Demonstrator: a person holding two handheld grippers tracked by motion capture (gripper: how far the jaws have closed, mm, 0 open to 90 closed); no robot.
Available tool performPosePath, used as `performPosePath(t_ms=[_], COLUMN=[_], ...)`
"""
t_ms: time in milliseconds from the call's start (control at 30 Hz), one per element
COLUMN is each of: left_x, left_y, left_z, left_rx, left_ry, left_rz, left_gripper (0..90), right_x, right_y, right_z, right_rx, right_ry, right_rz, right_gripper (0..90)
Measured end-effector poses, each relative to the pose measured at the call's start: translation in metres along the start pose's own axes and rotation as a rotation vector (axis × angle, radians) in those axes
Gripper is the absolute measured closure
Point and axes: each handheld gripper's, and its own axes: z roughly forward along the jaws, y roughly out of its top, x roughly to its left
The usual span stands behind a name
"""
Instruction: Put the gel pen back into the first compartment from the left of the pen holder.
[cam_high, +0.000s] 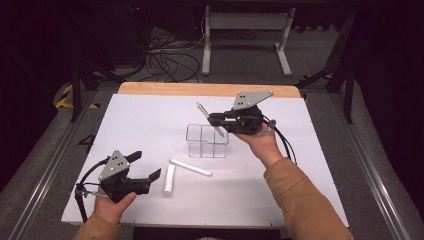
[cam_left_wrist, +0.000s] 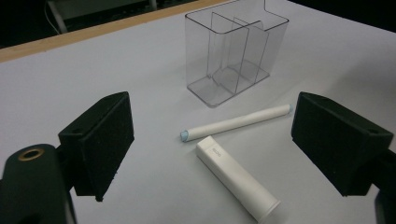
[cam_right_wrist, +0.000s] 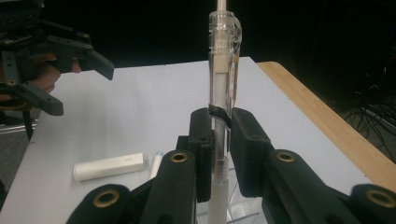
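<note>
A clear three-compartment holder (cam_high: 207, 141) (cam_left_wrist: 236, 51) stands mid-table. My right gripper (cam_high: 215, 119) (cam_right_wrist: 219, 126) is shut on a clear click pen (cam_high: 202, 109) (cam_right_wrist: 224, 70), held tilted just above the holder's right end, lower tip pointing down at it. The holder's rim (cam_right_wrist: 243, 212) peeks out below the jaws. A white pen (cam_high: 190, 167) (cam_left_wrist: 236, 122) and a stubby white tube (cam_high: 169, 180) (cam_left_wrist: 238, 179) lie flat in front of the holder. My left gripper (cam_high: 146, 165) (cam_left_wrist: 212, 135) hovers open at the front left, jaws wide, aimed at those two with nothing between its pads.
The white mat (cam_high: 150, 125) covers a wooden tabletop (cam_high: 200, 89) whose far edge shows bare. Beyond it on the floor are cables (cam_high: 170, 60) and a white desk frame (cam_high: 245, 30). The left gripper (cam_right_wrist: 60, 60) and its hand also appear far off in the right gripper view.
</note>
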Motion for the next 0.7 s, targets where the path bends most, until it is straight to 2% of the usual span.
performPosePath(t_ms=[533, 700], left_x=[-0.001, -0.002], left_y=[-0.001, -0.001], left_z=[0.0, 0.0], left_rx=[0.002, 0.003], left_ry=[-0.008, -0.01], left_rz=[-0.003, 0.004], left_gripper=[13.9, 13.9], right_x=[0.007, 0.008], right_y=[-0.004, -0.003], right_z=[0.033, 0.039], right_rx=[-0.065, -0.102], right_ry=[-0.001, -0.007], right_rz=[0.037, 0.045], right_gripper=[78.7, 78.7])
